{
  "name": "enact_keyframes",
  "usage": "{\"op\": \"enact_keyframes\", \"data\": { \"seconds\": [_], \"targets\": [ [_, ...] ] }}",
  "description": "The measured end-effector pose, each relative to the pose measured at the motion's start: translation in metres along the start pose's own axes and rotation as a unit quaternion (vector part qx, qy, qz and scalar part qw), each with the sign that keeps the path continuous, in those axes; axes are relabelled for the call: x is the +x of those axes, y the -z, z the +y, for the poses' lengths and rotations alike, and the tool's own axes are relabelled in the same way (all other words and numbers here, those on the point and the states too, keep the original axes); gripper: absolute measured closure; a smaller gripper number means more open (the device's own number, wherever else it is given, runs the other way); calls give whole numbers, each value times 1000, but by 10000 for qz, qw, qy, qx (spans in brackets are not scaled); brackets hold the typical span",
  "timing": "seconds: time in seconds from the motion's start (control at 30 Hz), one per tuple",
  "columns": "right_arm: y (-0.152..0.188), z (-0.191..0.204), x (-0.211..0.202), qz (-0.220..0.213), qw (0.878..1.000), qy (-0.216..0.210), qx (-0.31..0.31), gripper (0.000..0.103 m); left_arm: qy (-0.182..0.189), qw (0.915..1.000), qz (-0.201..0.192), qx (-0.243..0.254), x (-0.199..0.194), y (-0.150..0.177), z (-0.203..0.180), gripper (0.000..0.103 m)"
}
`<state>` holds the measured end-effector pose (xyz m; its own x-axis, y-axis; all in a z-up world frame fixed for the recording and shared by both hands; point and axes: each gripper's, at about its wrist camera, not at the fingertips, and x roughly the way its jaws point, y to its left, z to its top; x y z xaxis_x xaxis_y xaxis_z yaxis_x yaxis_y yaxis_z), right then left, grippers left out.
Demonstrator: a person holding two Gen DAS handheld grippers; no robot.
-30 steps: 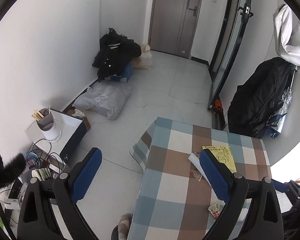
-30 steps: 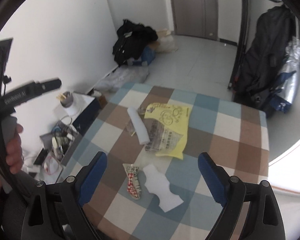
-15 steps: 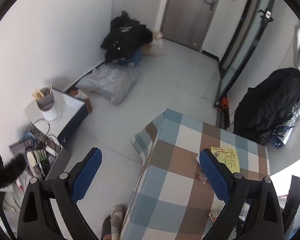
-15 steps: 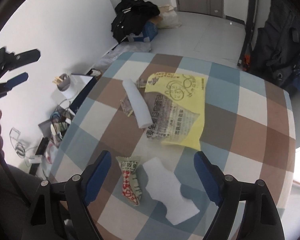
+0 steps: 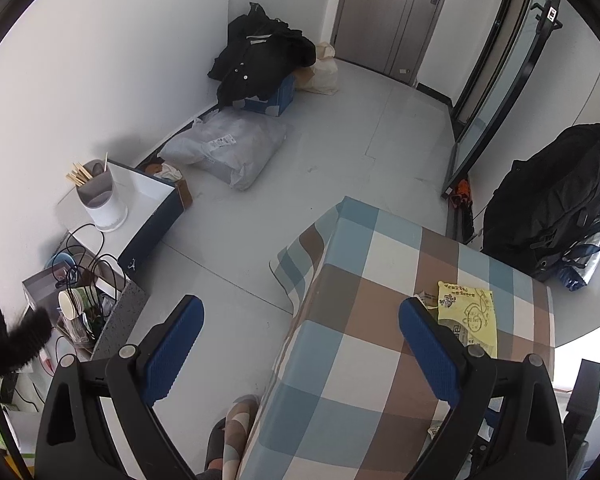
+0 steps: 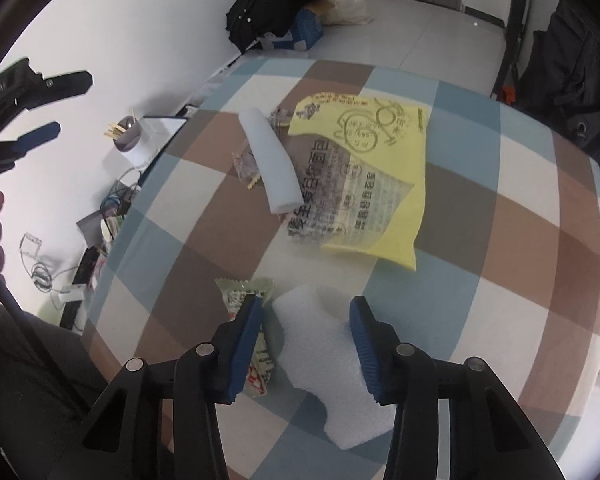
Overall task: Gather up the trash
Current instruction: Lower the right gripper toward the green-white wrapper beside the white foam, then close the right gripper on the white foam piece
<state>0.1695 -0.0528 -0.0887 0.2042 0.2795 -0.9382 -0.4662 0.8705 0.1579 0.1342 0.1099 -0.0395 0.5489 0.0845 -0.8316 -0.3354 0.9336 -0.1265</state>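
The right gripper [image 6: 305, 314] points steeply down over the near edge of the desk [image 6: 520, 216], its blue fingers [image 6: 247, 344] closing around a flat piece of white foam [image 6: 332, 364]. The foam lies between them on the checked cloth, and the pads do not yet press on it. Just beside the left finger, partly under it, sits a green and red snack wrapper [image 6: 246, 300]. Farther out lie a roll of white foam [image 6: 270, 164], a small clear wrapper [image 6: 246, 166] touching its side, and a yellow plastic bag [image 6: 372, 168] against the roll.

The left gripper [image 5: 300, 350] hangs off the desk's left side, fingers [image 5: 174, 350] wide apart with nothing between them, over grey floor [image 5: 340, 152]. Beyond it, a cup of chopsticks [image 5: 100, 196] stands on a white box by the wall.
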Motion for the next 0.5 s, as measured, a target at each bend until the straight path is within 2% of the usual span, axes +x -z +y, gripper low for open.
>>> {"op": "enact_keyframes", "data": {
  "seconds": [0.17, 0.4, 0.5],
  "targets": [
    [2, 3, 0, -55, 9998, 140, -100, 70, -50, 10000, 36, 22, 1, 1, -4, 6],
    [1, 3, -8, -245, 9996, 109, -50, 71, -96, 9998, 81, 125, 3, 4, -15, 6],
    [3, -3, -15, -340, 9993, -105, 96, 71, -81, 9998, 72, 146, 2, 6, -19, 6]
  ]
}}
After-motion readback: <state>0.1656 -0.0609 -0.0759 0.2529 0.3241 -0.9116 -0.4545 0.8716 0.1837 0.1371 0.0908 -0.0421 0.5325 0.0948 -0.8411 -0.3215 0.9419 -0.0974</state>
